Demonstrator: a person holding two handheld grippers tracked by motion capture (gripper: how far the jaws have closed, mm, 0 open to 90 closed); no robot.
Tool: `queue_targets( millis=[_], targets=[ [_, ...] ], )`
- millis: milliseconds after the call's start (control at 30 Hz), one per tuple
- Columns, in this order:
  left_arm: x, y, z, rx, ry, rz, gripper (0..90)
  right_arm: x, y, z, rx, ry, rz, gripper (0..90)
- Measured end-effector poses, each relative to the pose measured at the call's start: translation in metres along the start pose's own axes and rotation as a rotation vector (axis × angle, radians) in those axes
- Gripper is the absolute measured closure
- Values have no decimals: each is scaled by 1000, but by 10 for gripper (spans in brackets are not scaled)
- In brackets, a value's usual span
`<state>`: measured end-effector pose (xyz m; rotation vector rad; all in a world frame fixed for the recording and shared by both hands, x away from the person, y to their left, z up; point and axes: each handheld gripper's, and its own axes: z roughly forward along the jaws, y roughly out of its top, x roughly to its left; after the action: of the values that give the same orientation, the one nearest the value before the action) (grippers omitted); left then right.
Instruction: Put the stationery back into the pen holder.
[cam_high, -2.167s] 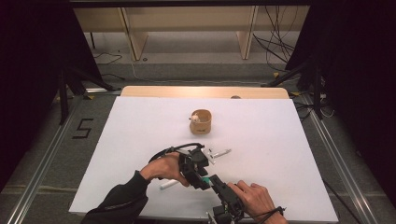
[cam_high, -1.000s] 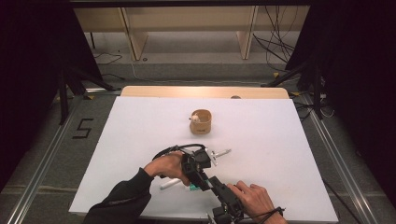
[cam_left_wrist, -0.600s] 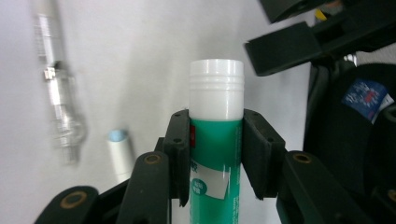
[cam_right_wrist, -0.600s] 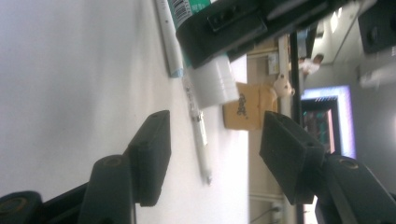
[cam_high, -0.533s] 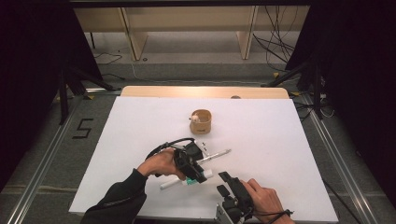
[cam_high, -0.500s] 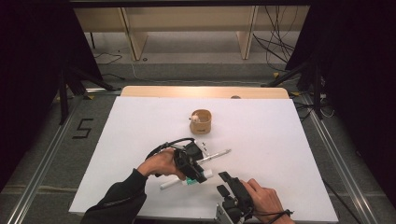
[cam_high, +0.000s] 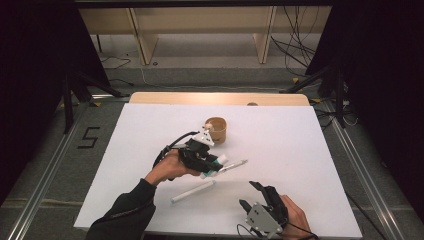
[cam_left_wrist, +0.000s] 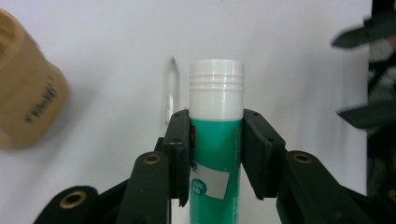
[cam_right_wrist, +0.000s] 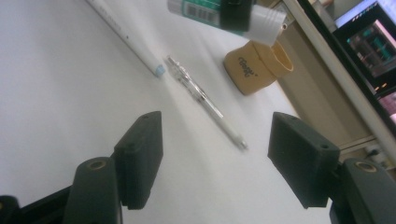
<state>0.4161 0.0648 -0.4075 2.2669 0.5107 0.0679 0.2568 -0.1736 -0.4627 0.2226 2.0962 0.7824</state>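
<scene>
Left tool (cam_left_wrist: 215, 154) clamps the glue stick (cam_left_wrist: 215, 140) mid-body near the cup (cam_high: 216, 130); light, stiff, slippery plastic. Right tool (cam_right_wrist: 215, 163) has just been opening, empty.

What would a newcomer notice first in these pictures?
The green glue stick, clamped in the left tool and held above the white table, beside the tan cup. The right tool, near the table's front edge, has just been opening and holds nothing. A clear pen and a white pen lie between.

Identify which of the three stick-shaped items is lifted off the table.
The green glue stick, clamped in the left gripper; the white pen and clear pen lie flat on the table.
</scene>
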Motion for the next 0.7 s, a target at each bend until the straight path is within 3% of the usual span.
queue_targets(
  millis=[33,67,100,133,167,200,233,267,300,333,367,400,433,467,500,533,700],
  targets=[
    [0,0,0,0,0,0,650,0,0,0,0,0,0,360],
    [1,1,0,-25,18,-13,650,-2,-2,-3,-12,10,67,352],
    [3,2,-1,-44,37,-24,650,-2,-2,-3,-12,10,67,352],
    [6,4,-2,-81,67,-43,650,-4,-3,-5,-26,37,136,341],
    [6,4,-2,-81,67,-43,650,-4,-3,-5,-26,37,136,341],
    [8,5,-3,-96,81,-49,650,-5,-5,-7,-36,58,185,338],
    [9,6,-3,-115,94,-60,650,-5,-5,-7,-36,58,185,338],
    [13,9,-3,-149,117,-78,649,-8,-6,-8,-42,73,235,335],
    [13,9,-3,-149,117,-78,649,-8,-6,-8,-42,73,235,335],
    [17,11,-4,-181,128,-99,649,-11,-9,-10,-55,94,304,334],
    [17,11,-4,-181,128,-99,649,-11,-9,-10,-55,94,304,334],
    [19,11,-4,-204,136,-110,649,-15,-12,-11,-59,107,376,333],
    [20,12,-4,-224,143,-115,649,-15,-12,-11,-59,107,376,333],
    [22,13,-4,-238,151,-117,649,-19,-16,-12,-73,123,442,331],
    [24,14,-4,-253,167,-120,649,-19,-16,-12,-73,123,442,331],
    [27,16,-4,-284,188,-135,649,-23,-20,-14,-84,135,508,331],
    [36,22,-5,-353,232,-169,649,-26,-25,-17,-103,145,563,331]
  ],
)
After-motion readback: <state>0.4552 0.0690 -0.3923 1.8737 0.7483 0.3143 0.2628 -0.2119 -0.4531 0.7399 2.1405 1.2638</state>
